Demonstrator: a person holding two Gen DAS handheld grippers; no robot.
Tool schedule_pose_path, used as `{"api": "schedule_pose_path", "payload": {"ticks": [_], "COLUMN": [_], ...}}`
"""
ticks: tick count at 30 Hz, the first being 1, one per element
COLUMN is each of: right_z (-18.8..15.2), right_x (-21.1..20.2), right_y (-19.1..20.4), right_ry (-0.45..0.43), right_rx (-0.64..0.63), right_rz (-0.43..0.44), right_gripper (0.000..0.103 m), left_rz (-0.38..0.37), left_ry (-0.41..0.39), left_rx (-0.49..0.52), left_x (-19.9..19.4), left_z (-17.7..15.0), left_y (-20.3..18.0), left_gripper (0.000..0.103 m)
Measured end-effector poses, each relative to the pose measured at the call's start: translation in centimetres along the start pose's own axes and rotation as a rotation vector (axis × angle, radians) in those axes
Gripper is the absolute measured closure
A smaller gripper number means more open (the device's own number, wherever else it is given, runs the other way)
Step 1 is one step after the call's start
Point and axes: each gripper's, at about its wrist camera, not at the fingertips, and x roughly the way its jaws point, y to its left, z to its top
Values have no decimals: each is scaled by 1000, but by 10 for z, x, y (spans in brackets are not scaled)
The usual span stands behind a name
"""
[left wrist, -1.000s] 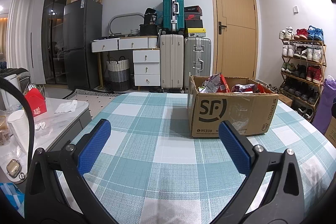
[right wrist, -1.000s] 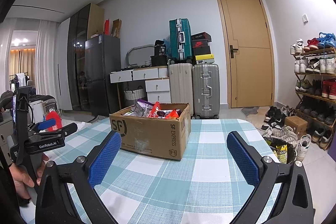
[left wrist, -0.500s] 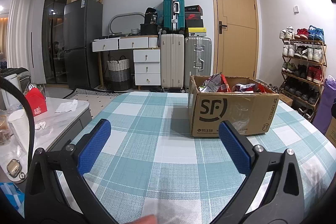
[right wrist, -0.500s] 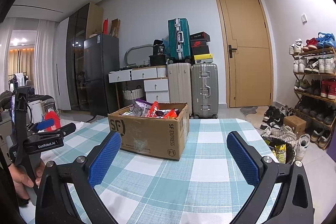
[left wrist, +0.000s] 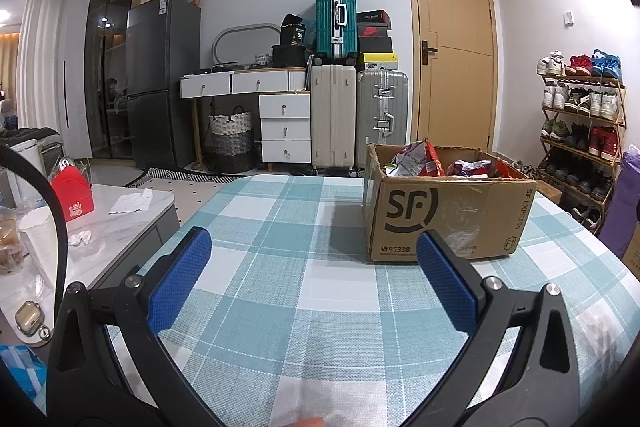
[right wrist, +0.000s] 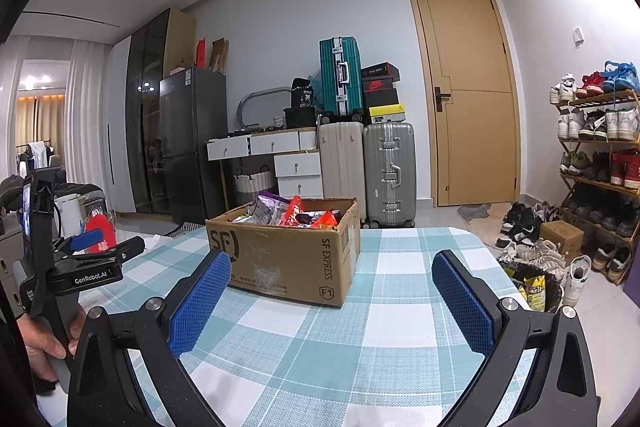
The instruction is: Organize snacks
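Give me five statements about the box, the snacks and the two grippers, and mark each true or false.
1. The cardboard box stands on the checked tablecloth. True.
2. The box is empty. False: snack packets fill it and stick up above its rim.
3. The left gripper holds a snack packet. False: its jaws are wide apart with nothing between them.
4. The right gripper is open and short of the box. True.
5. Snack packets lie scattered on the tablecloth in front of the box. False: no packet shows on the cloth; all those seen are in the box.
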Motion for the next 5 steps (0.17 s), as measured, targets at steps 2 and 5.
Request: {"api": "schedule_pose_path", "payload": {"ticks": [2, 5], "right_z": [0, 0], "right_x": [0, 0], "right_y": [0, 0], "right_ry": [1, 1], "right_rx": [-1, -2], "right_rz": [0, 0], "right_gripper": [1, 1], "left_rz": [1, -3], "left_ry": [1, 2], "left_rx": [-1, 0], "left_x": [-1, 1], "left_z": [1, 0], "left_y": [0, 1], "left_gripper": [0, 0]}}
